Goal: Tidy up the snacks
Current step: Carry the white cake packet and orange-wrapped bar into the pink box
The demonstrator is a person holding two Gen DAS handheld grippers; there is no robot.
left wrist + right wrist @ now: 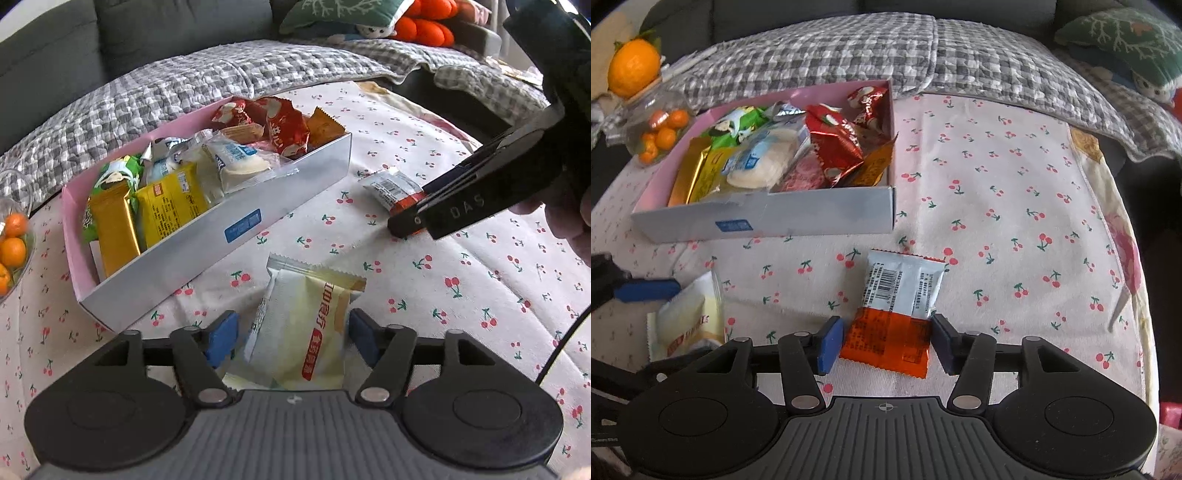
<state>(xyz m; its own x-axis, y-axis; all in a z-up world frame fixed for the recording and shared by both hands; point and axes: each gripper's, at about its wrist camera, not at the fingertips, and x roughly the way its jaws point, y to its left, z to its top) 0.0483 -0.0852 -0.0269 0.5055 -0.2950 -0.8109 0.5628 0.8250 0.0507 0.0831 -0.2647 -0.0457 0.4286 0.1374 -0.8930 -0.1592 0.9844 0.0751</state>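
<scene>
Shallow box [207, 236], pink inside and grey outside, sat on the cherry-print cloth [424, 155]. It was crowded with snacks: green packet [114, 177], gold bar [114, 229], yellow packet [170, 206], white cream pastries [240, 162], red wrappers [284, 129], orange packet [325, 127] at the far end. A clear jar of small oranges [657, 129] stood just beside the box.

Left gripper [291, 338] was part open around a pale yellow-white pastry packet [306, 325] lying on the cloth near the box; pads close to its edges, contact unclear. Right gripper [886, 341] was part open around an orange-and-white packet [897, 306] on the cloth; pads not pressing.
</scene>
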